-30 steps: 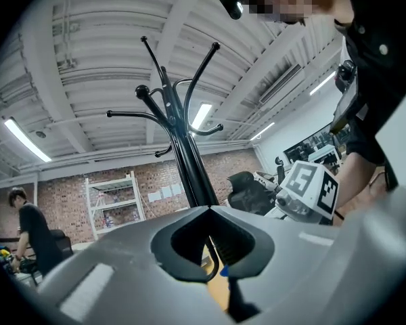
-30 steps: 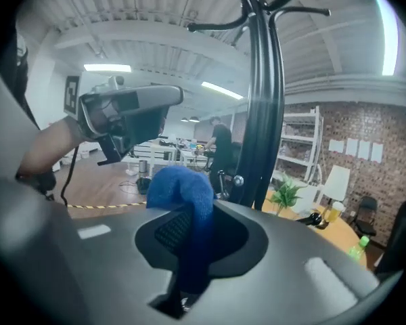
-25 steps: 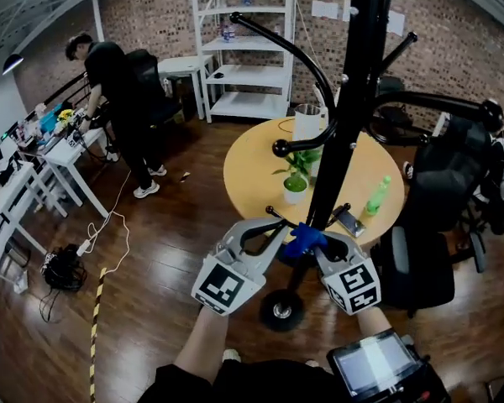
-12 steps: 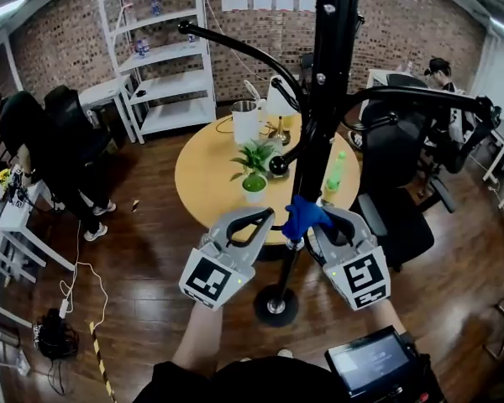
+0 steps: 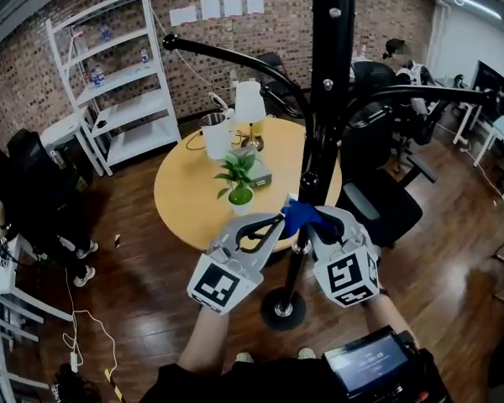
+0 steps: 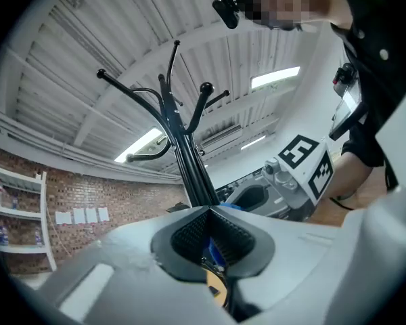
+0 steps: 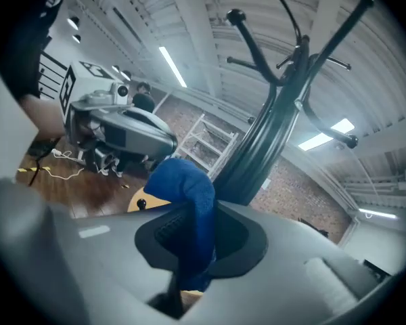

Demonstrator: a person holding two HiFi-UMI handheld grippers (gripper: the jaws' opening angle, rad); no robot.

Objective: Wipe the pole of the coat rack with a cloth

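The blue cloth (image 7: 186, 208) is pinched upright in my right gripper (image 7: 197, 232), its bunched top poking out past the tips and lying against the black pole (image 5: 328, 99) of the coat rack, which rises just beyond them. My left gripper (image 6: 210, 215) sits close alongside on the other side of the pole, its jaws drawn together at the tips. A sliver of blue shows in the slit behind them, though I cannot tell whether they grip it. Below both grippers the pole runs down to the round base (image 5: 282, 309) on the wooden floor. Beyond my left gripper stands the round yellow table (image 5: 193, 200), carrying a small potted plant (image 5: 239, 179) and a white lamp (image 5: 250, 107). A black office chair (image 5: 378, 200) stands beyond my right gripper, and a white shelf unit (image 5: 109, 82) stands against the brick wall, farther off to the left.
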